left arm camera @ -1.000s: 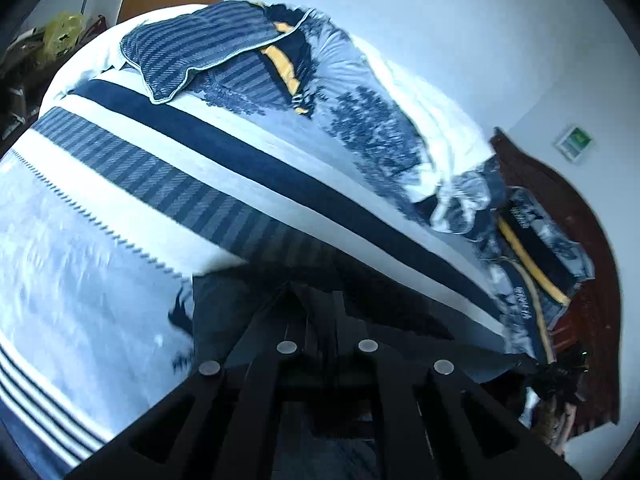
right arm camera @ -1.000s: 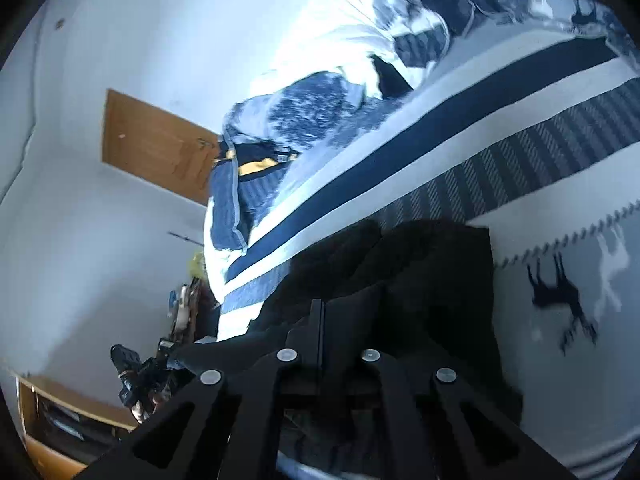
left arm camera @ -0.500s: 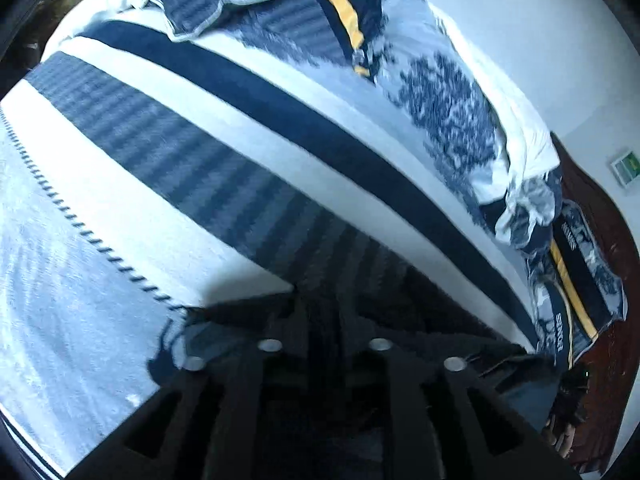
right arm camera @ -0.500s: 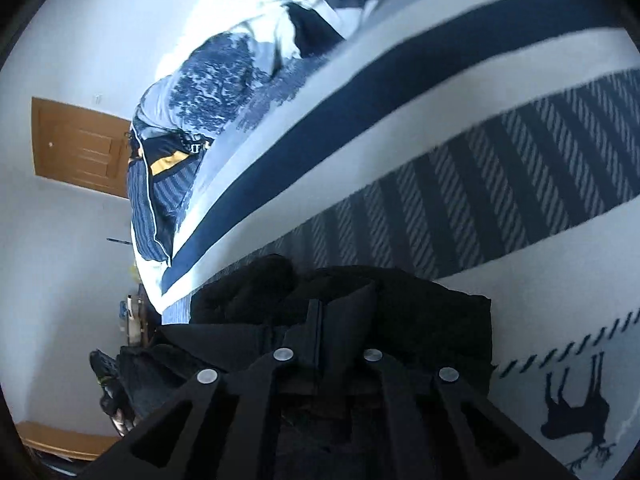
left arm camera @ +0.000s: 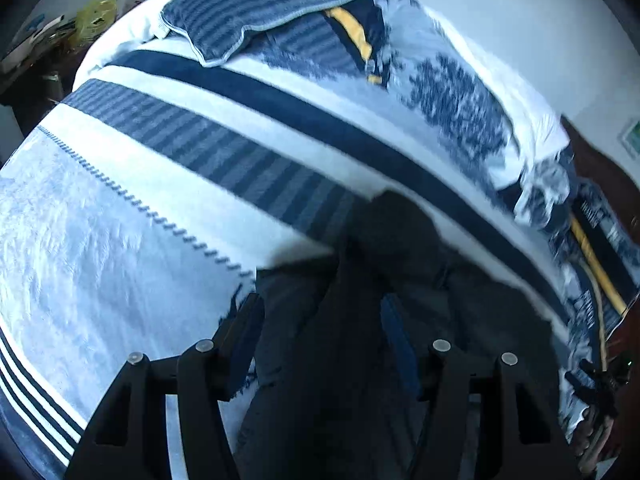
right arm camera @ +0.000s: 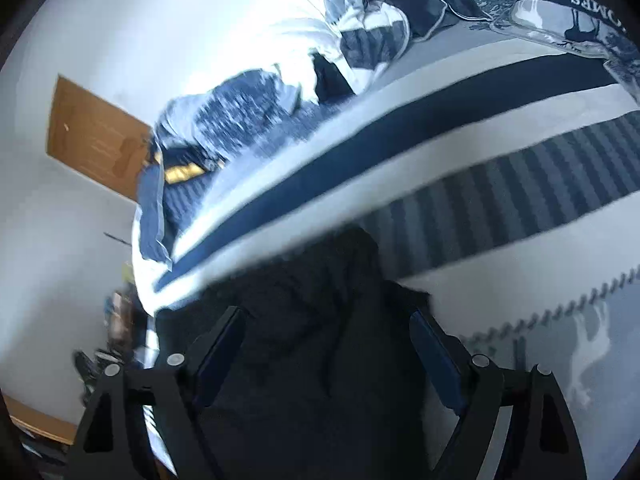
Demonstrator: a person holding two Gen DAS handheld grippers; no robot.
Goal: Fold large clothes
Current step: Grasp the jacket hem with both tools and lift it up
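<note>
On the bed point(left arm camera: 120, 248), spread with a blue-and-white striped blanket point(left arm camera: 248, 168), the left hand-held gripper point(left arm camera: 320, 332) hovers with its jaws spread wide, released, a dark garment point(left arm camera: 400, 264) lying bunched between and ahead of its fingers point(left arm camera: 244, 344). A striped pillow point(left arm camera: 256, 20) rests at the far edge of the bed, beside rumpled blue-patterned bedding point(left arm camera: 452, 108) with a yellow stripe.

In the right wrist view, the right hand-held gripper point(right arm camera: 326, 344) is likewise released, jaws apart, with the dark garment point(right arm camera: 304, 320) heaped on the blanket point(right arm camera: 500, 208) between its fingers point(right arm camera: 436, 356) and reaching just past them. A wooden door point(right arm camera: 92, 140) stands in the white wall to the left, and a deer motif point(right arm camera: 592, 348) shows on the blanket to the right. Much of the scene is blurred.
</note>
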